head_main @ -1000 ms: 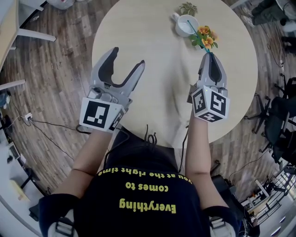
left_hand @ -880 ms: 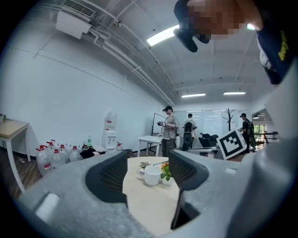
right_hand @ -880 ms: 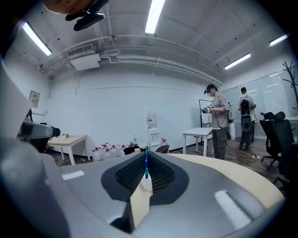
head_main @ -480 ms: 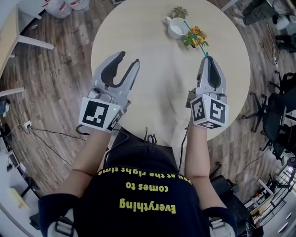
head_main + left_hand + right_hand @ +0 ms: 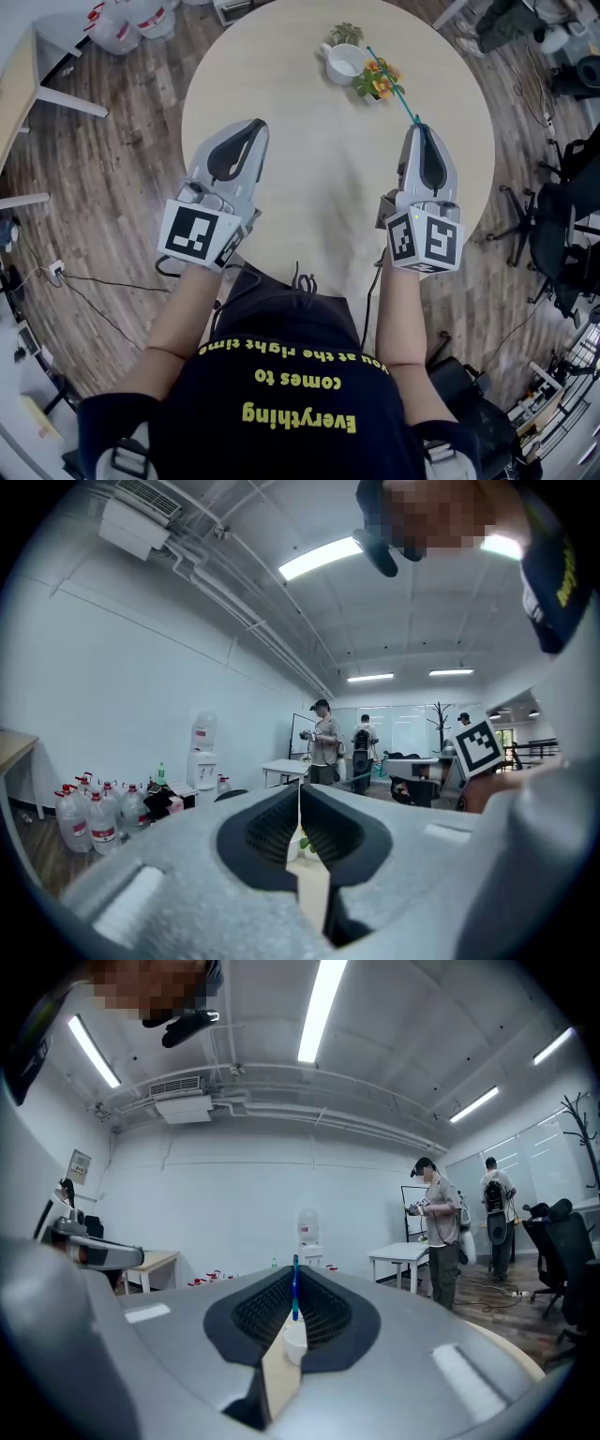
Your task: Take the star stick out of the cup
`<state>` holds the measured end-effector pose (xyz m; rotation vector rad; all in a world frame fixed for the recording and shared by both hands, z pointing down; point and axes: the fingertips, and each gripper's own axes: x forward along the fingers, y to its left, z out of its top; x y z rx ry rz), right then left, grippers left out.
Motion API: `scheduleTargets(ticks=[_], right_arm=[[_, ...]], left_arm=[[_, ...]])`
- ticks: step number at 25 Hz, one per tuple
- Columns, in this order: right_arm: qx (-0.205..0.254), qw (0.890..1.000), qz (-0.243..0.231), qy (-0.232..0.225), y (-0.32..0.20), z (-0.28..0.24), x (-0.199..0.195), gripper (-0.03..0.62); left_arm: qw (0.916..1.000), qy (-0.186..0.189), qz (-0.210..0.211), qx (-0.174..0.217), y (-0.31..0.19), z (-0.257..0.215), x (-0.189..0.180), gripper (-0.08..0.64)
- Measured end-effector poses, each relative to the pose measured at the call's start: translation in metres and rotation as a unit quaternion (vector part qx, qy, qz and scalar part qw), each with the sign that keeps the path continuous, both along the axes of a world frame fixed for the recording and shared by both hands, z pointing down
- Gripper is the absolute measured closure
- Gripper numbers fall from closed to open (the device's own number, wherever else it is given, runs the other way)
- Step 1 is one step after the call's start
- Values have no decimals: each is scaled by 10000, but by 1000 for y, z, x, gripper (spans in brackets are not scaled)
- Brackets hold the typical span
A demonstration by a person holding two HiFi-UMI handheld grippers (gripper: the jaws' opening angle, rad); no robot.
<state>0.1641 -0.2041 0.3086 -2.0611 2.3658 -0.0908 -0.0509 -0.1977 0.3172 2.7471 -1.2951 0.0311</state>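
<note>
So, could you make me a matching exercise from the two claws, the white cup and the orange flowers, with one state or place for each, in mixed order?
Things: 1 left claw; 2 right claw; 3 white cup; 4 orange flowers.
States or places: A shut on the thin teal stick; B between the cup and the right claw in the head view; C shut, empty; D on the table's far side, beside a small green plant.
Pairs: 1-C; 2-A; 3-D; 4-B.
The left claw has just been closing, on nothing.

Grey left gripper (image 5: 252, 127) and right gripper (image 5: 419, 128) bear black-and-white marker cubes (image 5: 199, 234); black T-shirt (image 5: 291, 412), yellow lettering (image 5: 298, 420).
</note>
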Motion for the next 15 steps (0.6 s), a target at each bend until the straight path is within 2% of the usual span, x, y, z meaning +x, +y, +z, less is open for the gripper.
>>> scheduleTargets(ticks=[4, 9, 12, 15], right_arm=[[160, 9999, -59, 22, 15, -16, -1, 565], [345, 9993, -134, 98, 33, -34, -6, 565], [437, 9988, -177, 93, 44, -43, -9, 565], [516, 9984, -214, 83, 57, -51, -13, 565]], left_arm=[[9999, 35, -25, 95, 5, -7, 1, 555], [9997, -147, -43, 215, 13, -11, 1, 557], [9993, -310, 9, 187, 20, -8, -1, 557], [9995, -280, 10, 146, 27, -9, -2, 557]])
